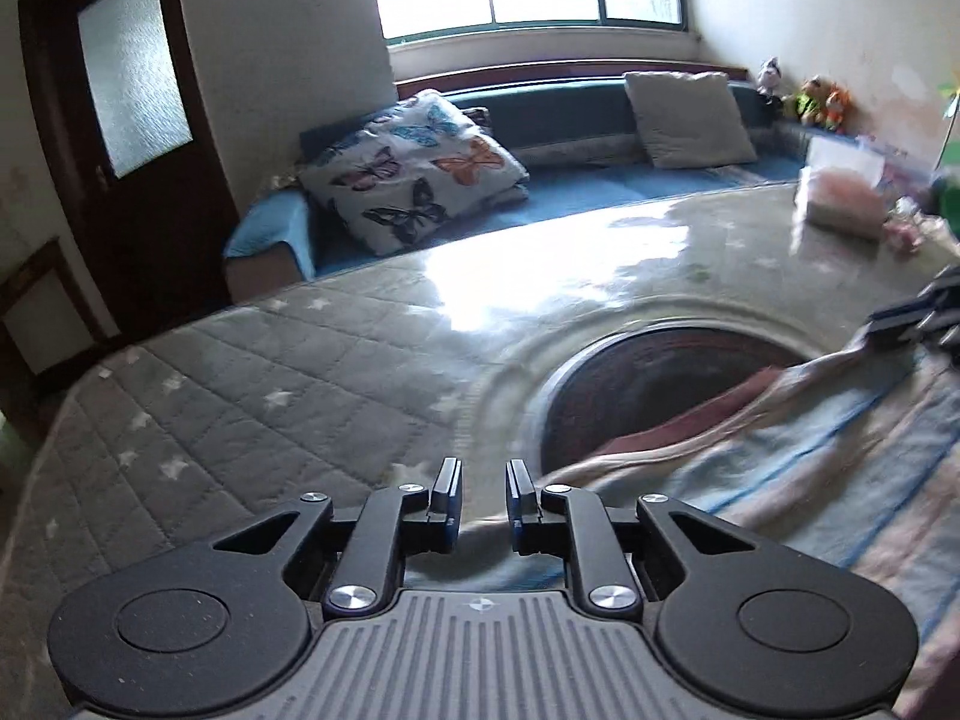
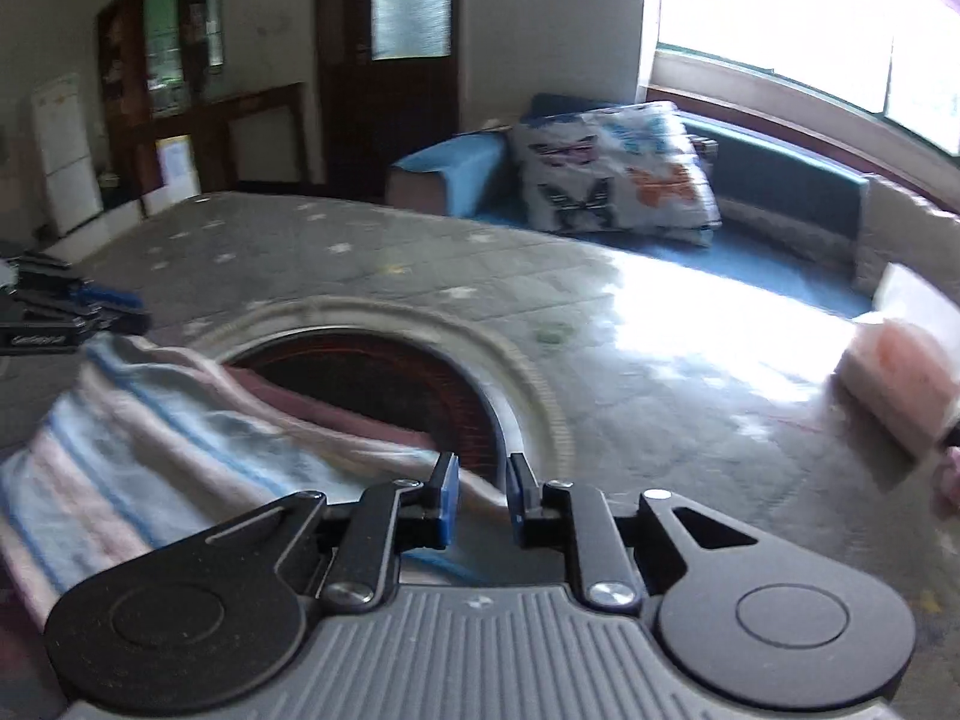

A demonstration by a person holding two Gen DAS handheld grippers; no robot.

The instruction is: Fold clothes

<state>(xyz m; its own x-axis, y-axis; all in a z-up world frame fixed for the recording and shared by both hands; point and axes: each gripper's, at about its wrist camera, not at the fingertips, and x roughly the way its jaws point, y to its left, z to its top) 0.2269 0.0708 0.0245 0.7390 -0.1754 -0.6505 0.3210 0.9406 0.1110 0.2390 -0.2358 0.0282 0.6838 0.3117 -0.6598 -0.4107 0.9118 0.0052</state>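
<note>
Both grippers hang low over the big quilted table [image 1: 252,372], each with its jaws apart and nothing between them: the left gripper [image 1: 484,495] by one edge of the striped cloth [image 1: 798,456], the right gripper [image 2: 483,495] by the opposite edge. That cloth lies spread, draped partly over the round hole [image 2: 384,372]. Blurry, but I'd say it's corner-grabbing time; whether it's already been folded once, I can't tell.
</note>
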